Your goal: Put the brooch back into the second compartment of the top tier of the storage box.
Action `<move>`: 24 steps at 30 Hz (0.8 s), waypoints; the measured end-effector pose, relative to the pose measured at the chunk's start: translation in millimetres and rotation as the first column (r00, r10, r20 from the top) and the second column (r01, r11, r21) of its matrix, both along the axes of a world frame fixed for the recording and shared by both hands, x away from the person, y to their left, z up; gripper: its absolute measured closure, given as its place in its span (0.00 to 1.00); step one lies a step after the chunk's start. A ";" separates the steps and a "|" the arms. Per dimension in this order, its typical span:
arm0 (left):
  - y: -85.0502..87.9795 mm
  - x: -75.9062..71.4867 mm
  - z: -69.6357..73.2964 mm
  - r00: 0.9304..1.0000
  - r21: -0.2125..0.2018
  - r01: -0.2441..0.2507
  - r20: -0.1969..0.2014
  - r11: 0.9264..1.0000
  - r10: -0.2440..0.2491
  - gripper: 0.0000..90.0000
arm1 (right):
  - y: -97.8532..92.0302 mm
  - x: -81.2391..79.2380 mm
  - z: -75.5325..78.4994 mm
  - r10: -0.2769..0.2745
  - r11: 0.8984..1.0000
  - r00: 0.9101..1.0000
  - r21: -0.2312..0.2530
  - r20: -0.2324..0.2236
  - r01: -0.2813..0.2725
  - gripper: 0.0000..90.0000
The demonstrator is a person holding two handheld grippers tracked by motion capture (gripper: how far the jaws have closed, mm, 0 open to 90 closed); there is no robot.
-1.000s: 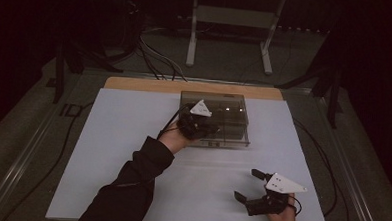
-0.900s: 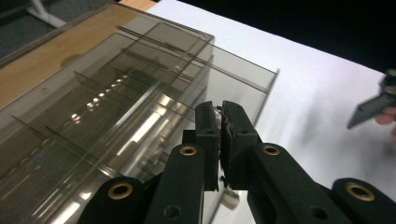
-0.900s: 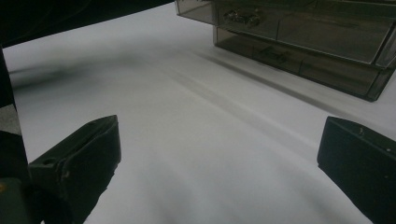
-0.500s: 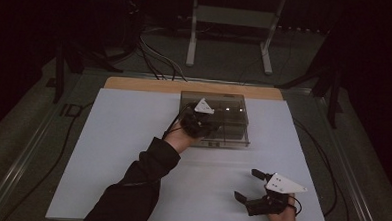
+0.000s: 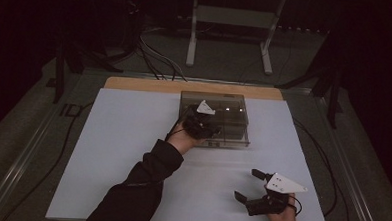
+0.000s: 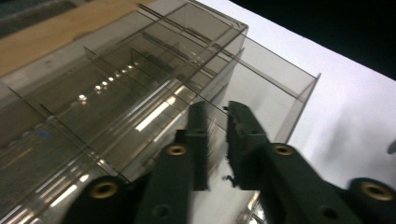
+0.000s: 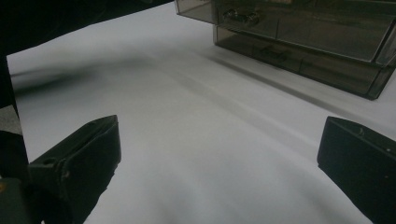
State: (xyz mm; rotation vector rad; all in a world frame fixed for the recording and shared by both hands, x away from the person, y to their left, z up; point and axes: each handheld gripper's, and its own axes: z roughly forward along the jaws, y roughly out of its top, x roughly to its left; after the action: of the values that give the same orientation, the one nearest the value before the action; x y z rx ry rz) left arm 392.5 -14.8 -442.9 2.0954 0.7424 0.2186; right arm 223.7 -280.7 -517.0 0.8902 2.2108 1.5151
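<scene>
Your left gripper point(image 6: 215, 122), jaws just parting with nothing between, sits at the clear drawer box's point(image 5: 236, 123) seven o'clock corner; your right gripper point(image 5: 253, 185) idles wide apart.

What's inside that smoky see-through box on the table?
The transparent box shows thin dividers forming compartments, which look bare in the left gripper view. The left gripper covers part of its near side, so anything there stays hidden.

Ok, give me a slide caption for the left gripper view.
Left gripper, jaws slightly parted, at the front edge of a smoky clear drawer box on a white table.
</scene>
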 end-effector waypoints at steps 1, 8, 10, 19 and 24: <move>-0.4 -0.2 0.2 1.000 0.006 -0.011 0.004 1.000 0.011 0.77 | 0.0 0.1 -0.1 0.001 1.000 1.000 -0.001 -0.002 -0.001 0.00; 1.1 -6.6 4.6 0.999 0.018 -0.036 0.025 0.999 0.036 0.48 | 0.4 0.0 -0.3 0.001 1.000 1.000 -0.004 -0.002 -0.001 0.00; 2.6 -9.1 6.2 0.999 0.012 -0.024 0.032 1.000 0.023 0.43 | 0.5 -0.2 -0.1 0.001 1.000 1.000 -0.003 -0.002 -0.001 0.00; 13.5 -15.4 13.0 0.999 -0.012 -0.027 0.031 1.000 0.028 0.24 | 1.2 0.2 -0.9 0.001 1.000 1.000 -0.012 -0.002 -0.001 0.00; 17.7 -20.5 18.0 0.999 -0.013 0.006 0.039 1.000 -0.005 0.18 | 1.4 -0.1 -1.1 0.003 1.000 1.000 -0.014 -0.004 -0.003 0.00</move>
State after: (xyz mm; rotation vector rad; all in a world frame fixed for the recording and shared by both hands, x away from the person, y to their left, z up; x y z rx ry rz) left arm 371.9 2.9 -424.9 2.0745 0.7128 0.2501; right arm 223.7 -279.3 -518.1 0.8867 2.2231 1.4987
